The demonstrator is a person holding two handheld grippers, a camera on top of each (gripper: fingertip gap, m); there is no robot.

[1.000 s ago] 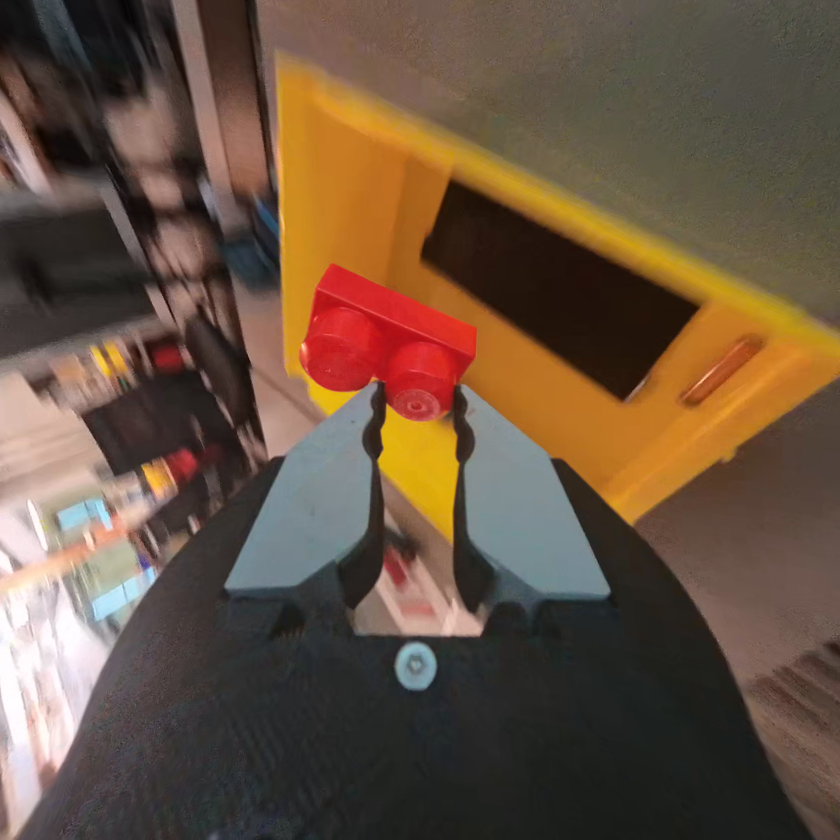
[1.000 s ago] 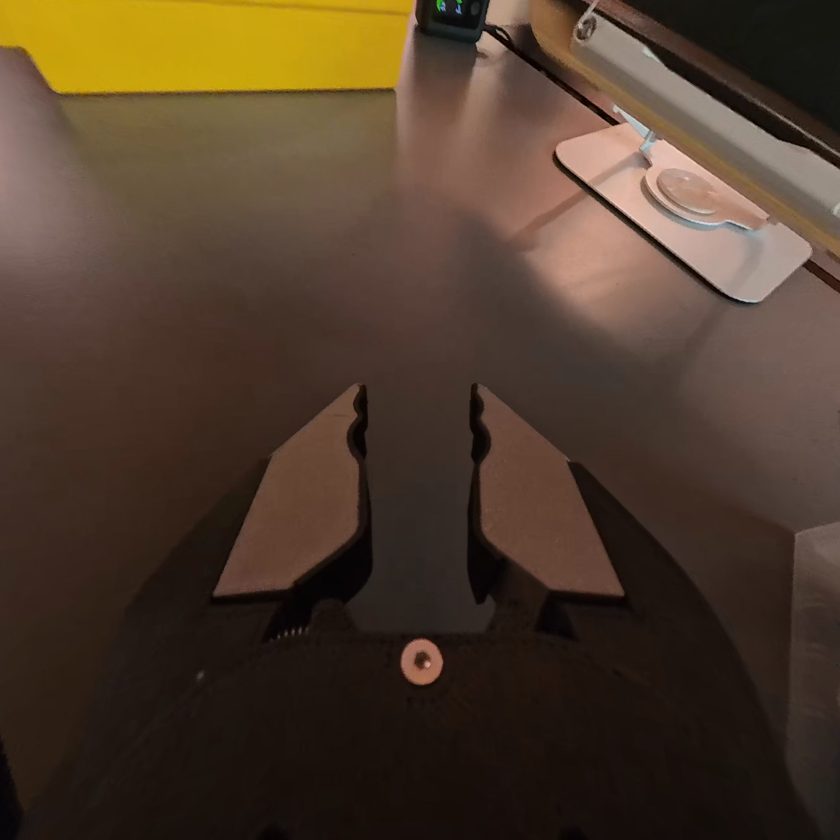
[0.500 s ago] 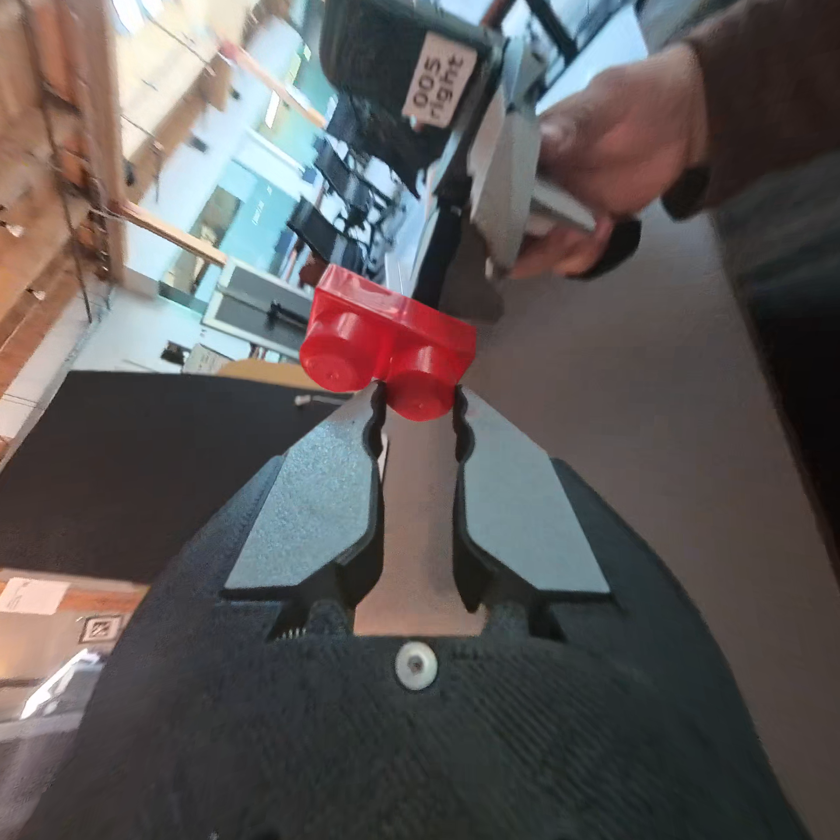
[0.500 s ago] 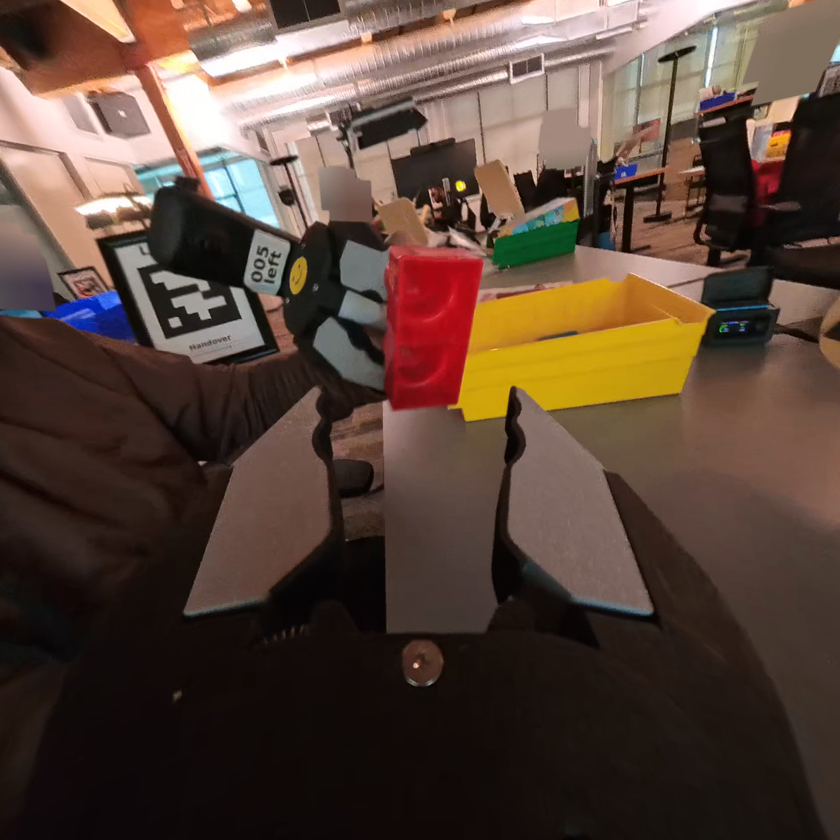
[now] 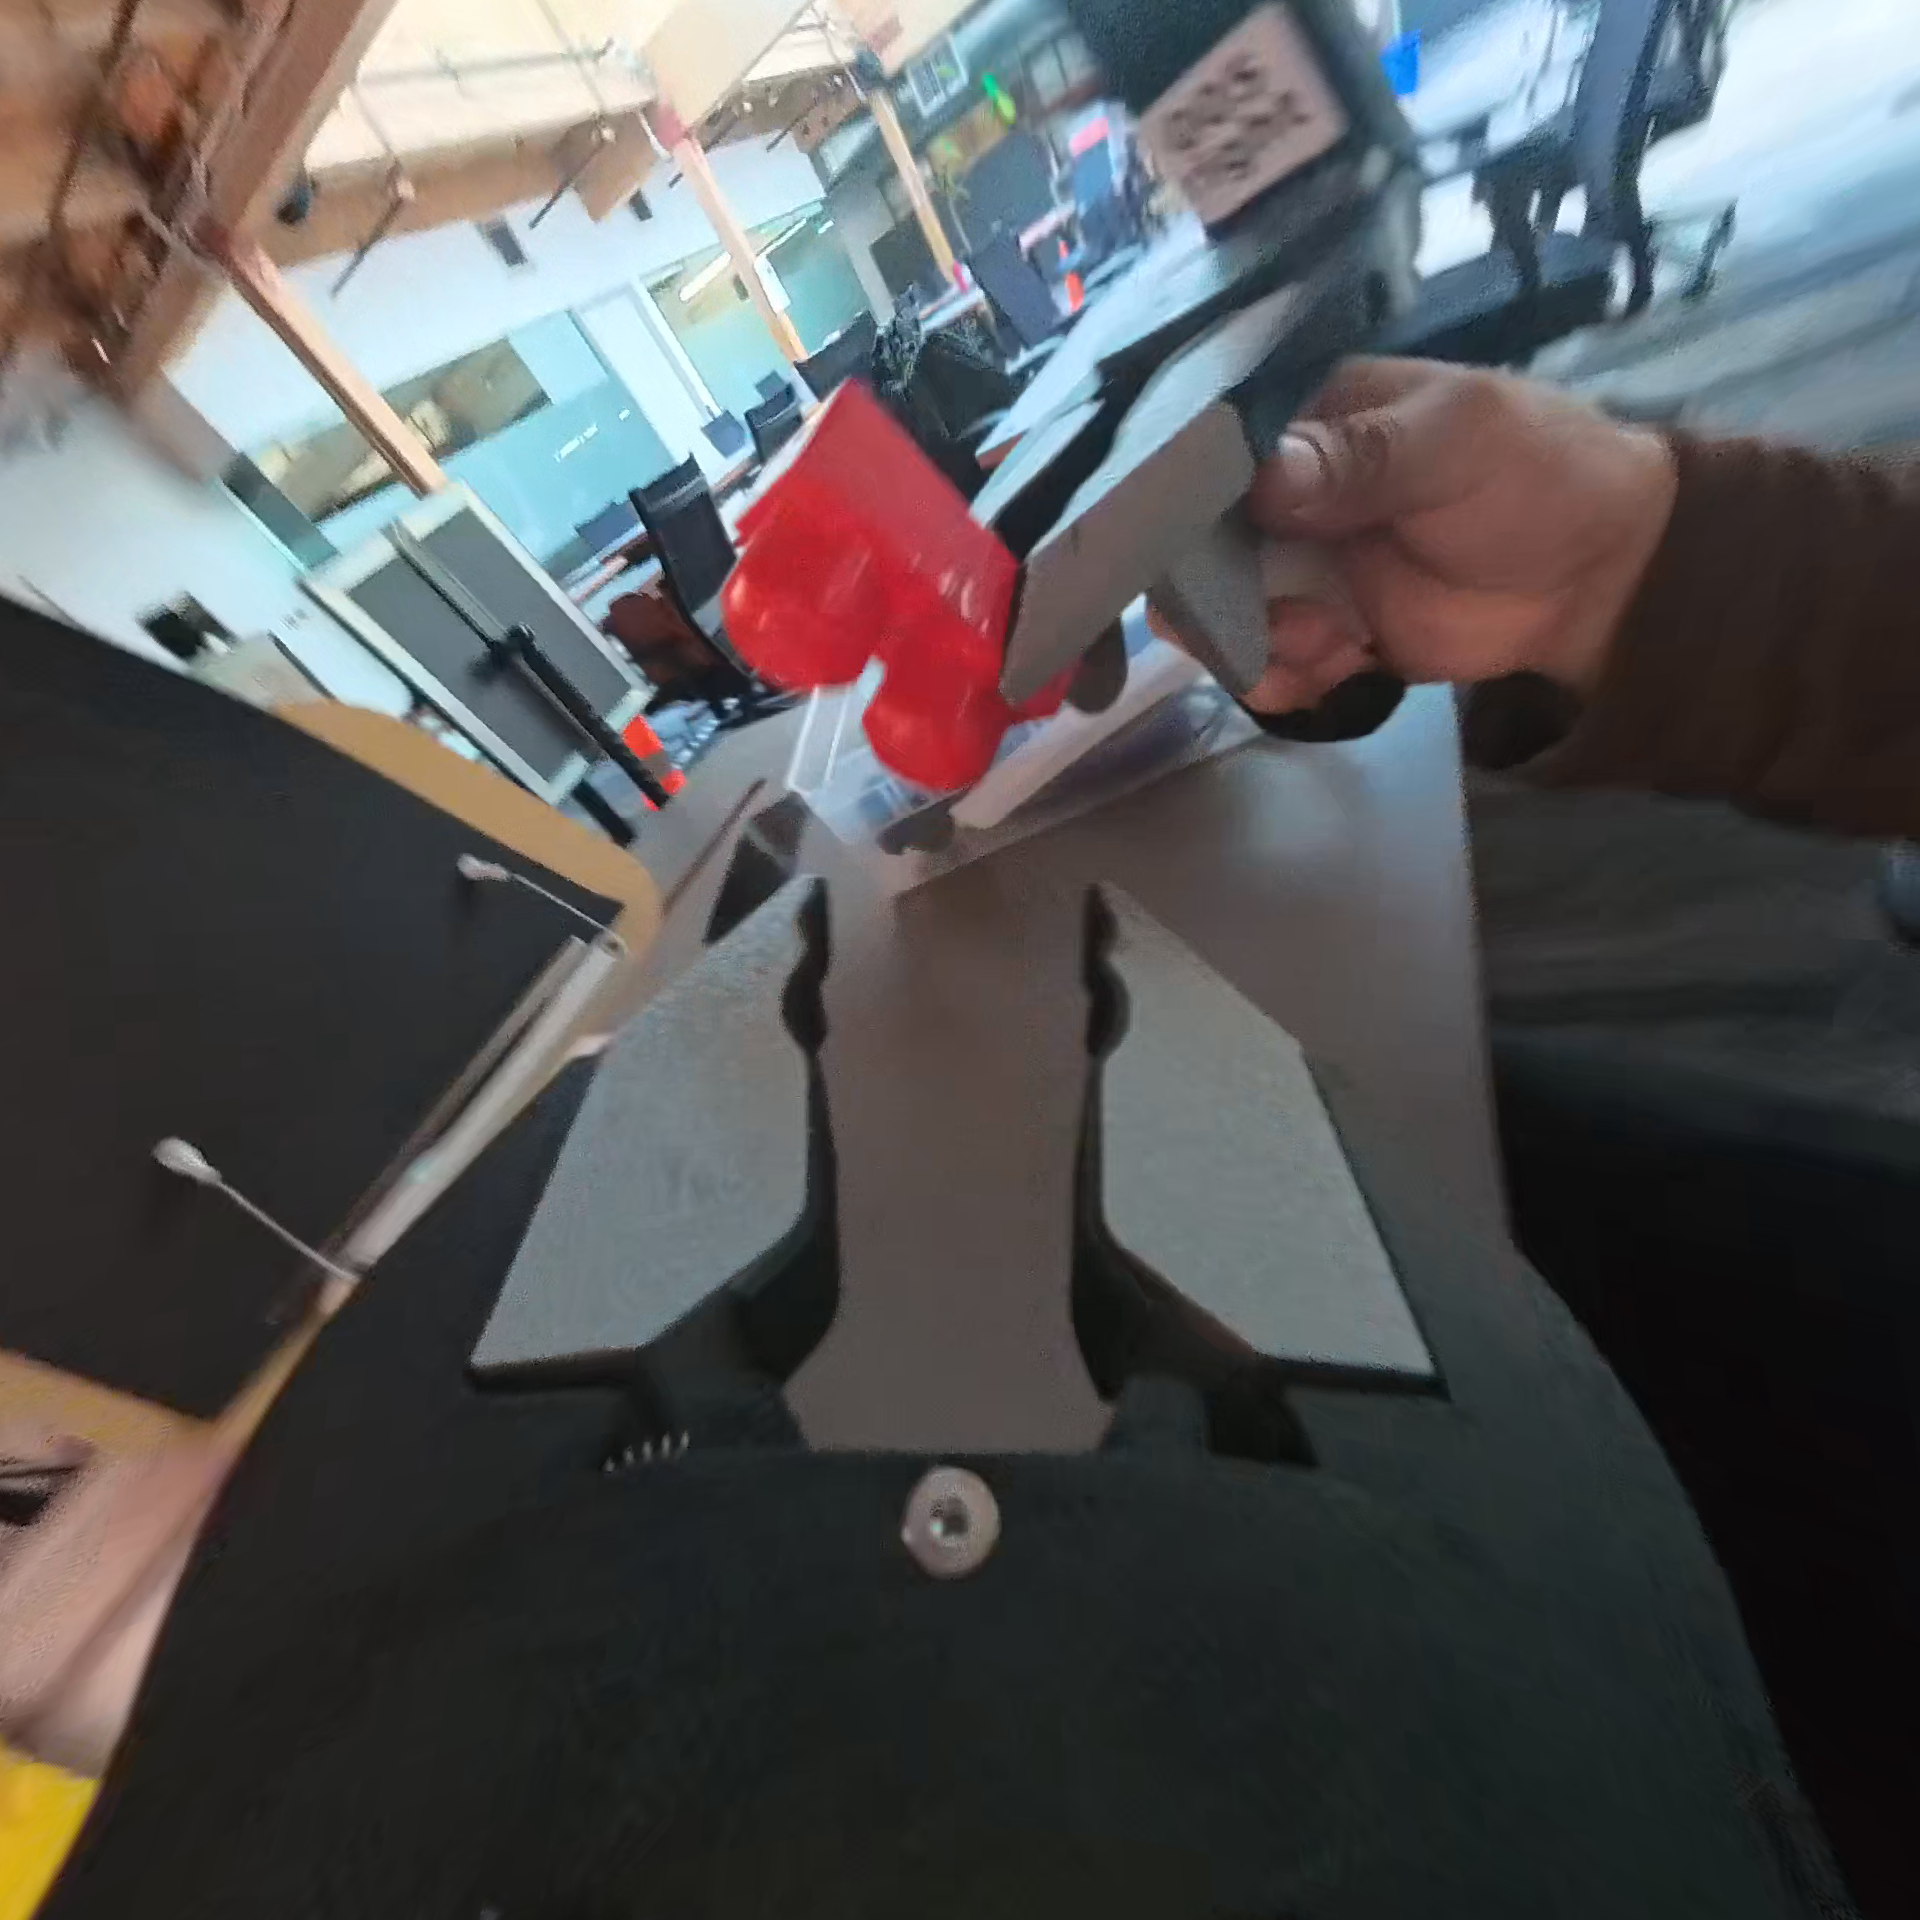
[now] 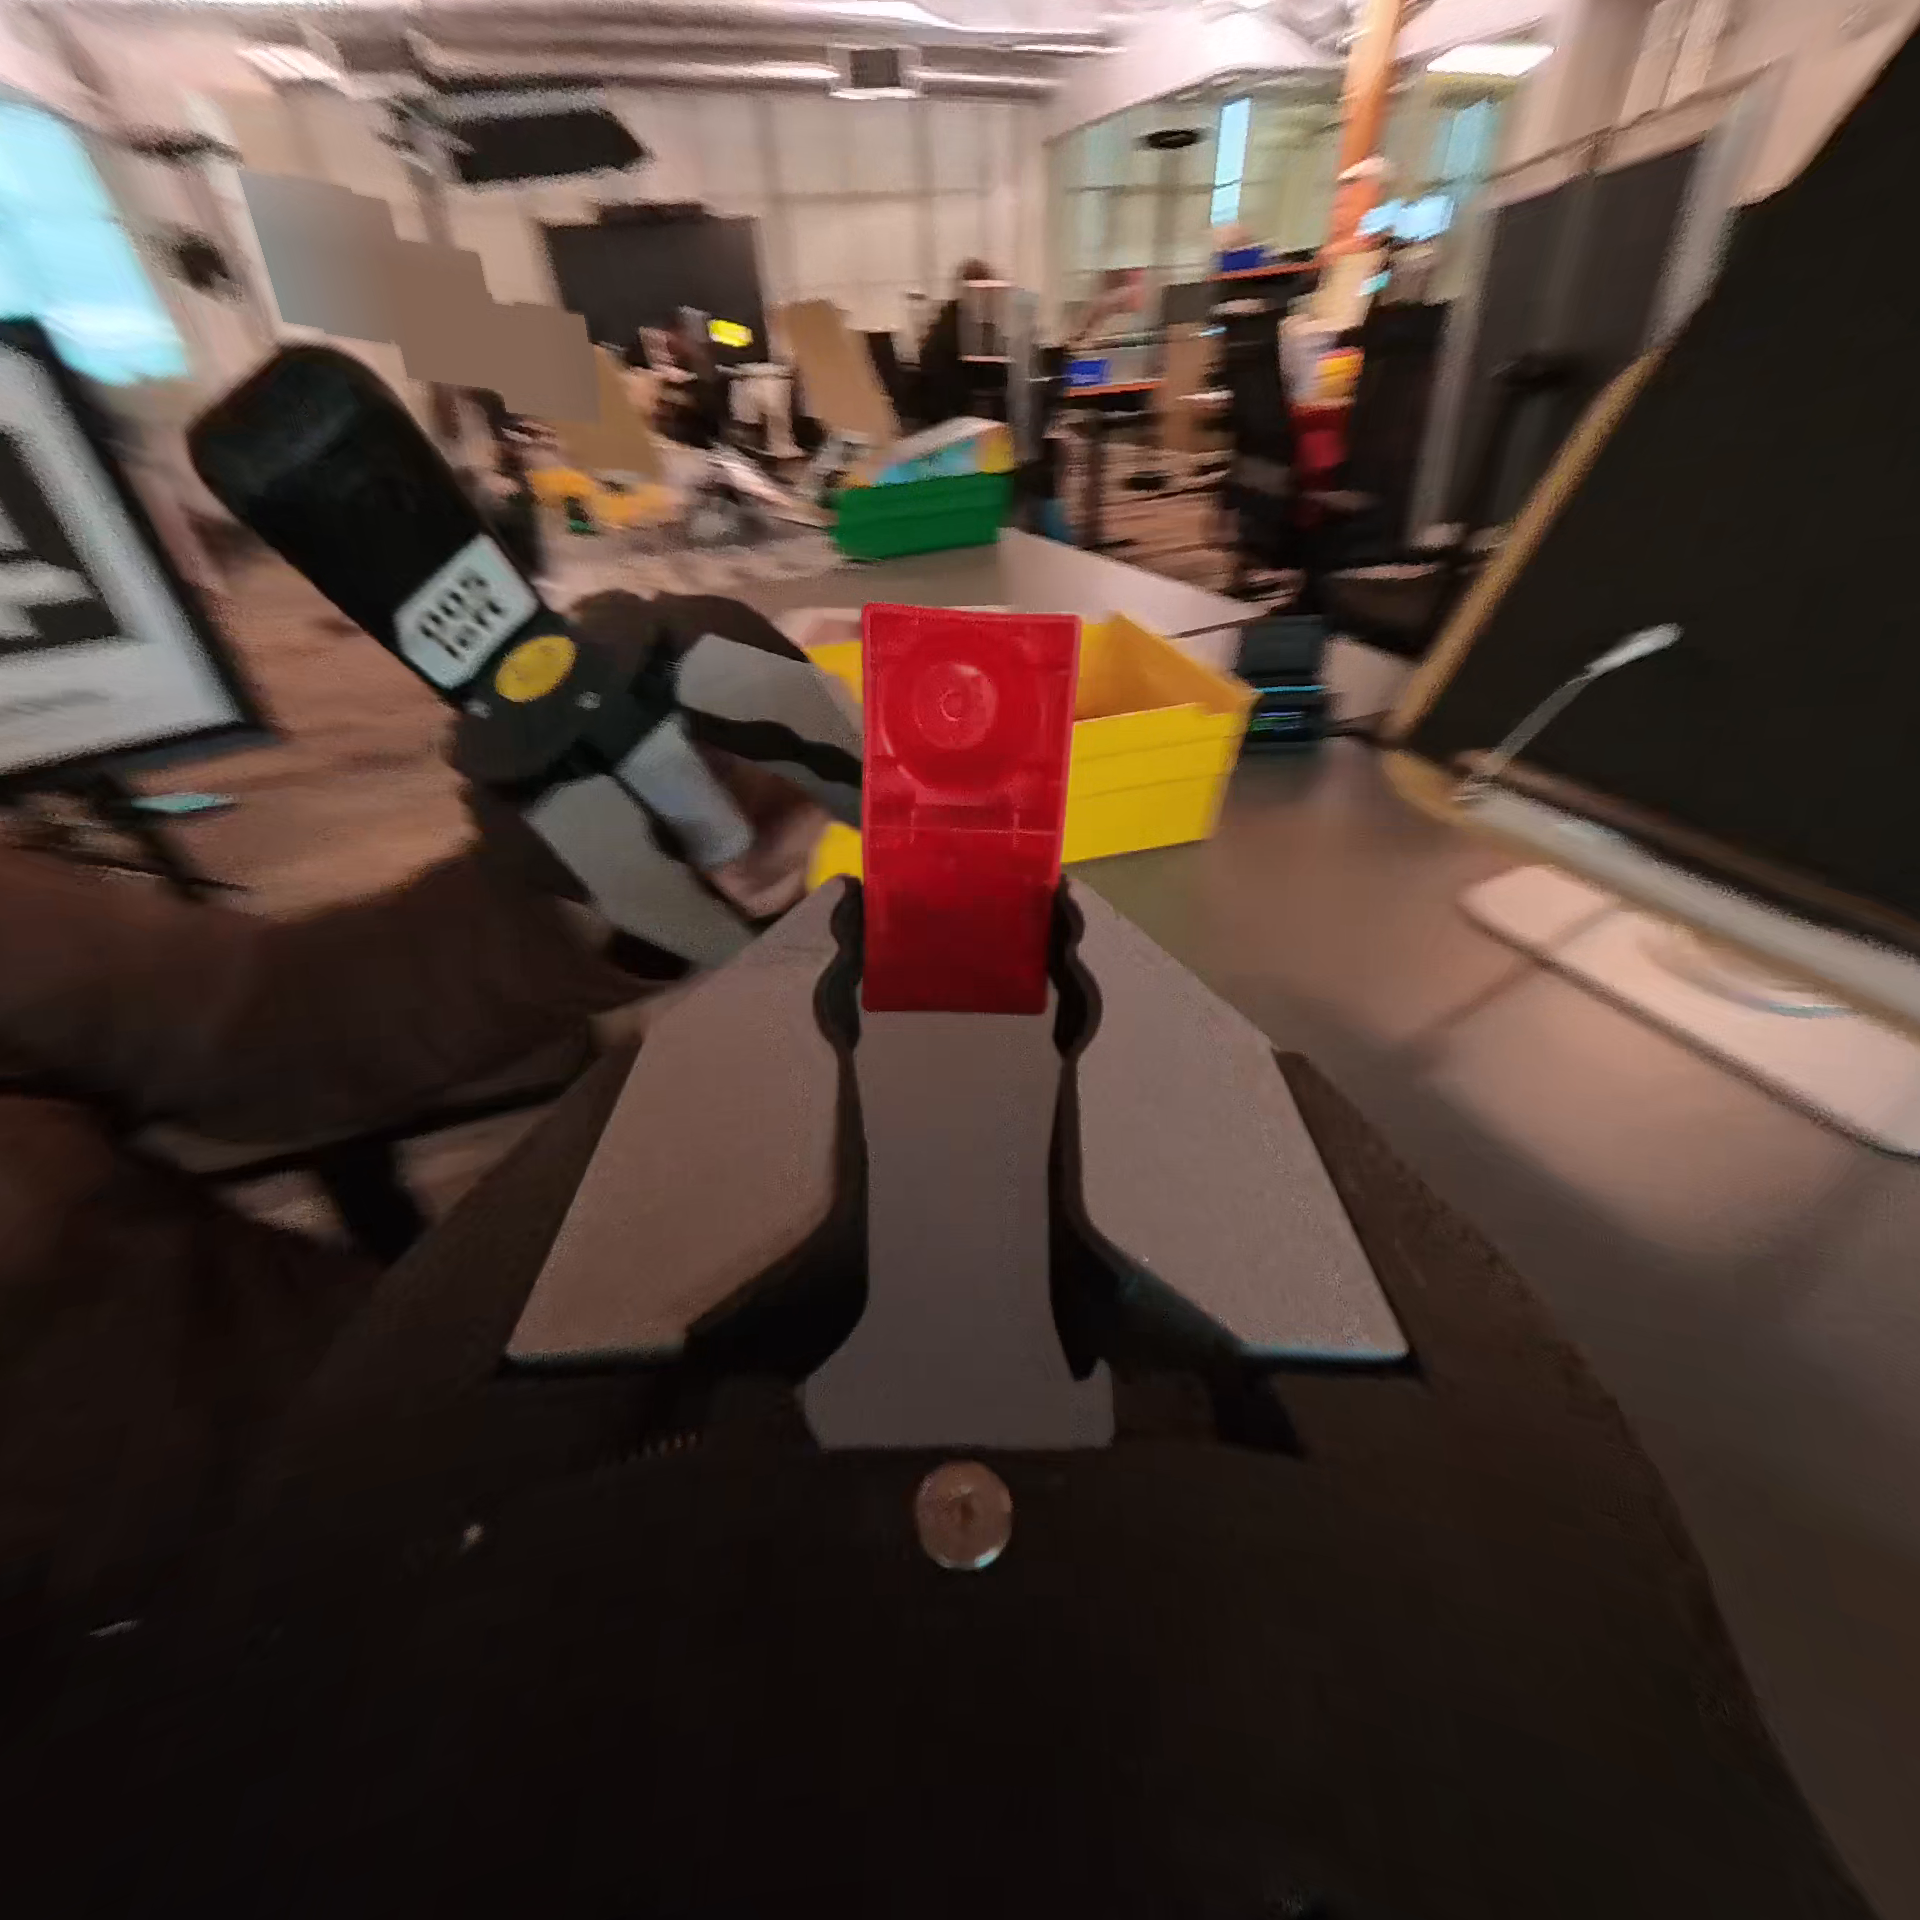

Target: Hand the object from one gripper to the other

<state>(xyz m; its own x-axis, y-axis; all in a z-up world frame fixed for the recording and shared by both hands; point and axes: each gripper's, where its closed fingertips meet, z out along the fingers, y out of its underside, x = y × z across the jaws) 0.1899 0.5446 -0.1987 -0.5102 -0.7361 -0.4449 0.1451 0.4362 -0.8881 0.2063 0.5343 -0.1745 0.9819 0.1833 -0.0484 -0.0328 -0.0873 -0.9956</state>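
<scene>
Red toy brick (image 6: 961,821) held by the right gripper (image 6: 956,935), the left gripper (image 5: 951,914) empty.

In the right wrist view the right jaws are closed on the brick's lower end, and it stands upright above the grey counter (image 6: 1455,1195). Behind it sits a yellow bin (image 6: 1153,727); the left gripper lies just left of the brick, jaws parted. In the left wrist view the left jaws stand apart with nothing between them, the brick (image 5: 883,613) ahead and above them, gripped by the right gripper (image 5: 1039,665) in a person's hand (image 5: 1455,540).
</scene>
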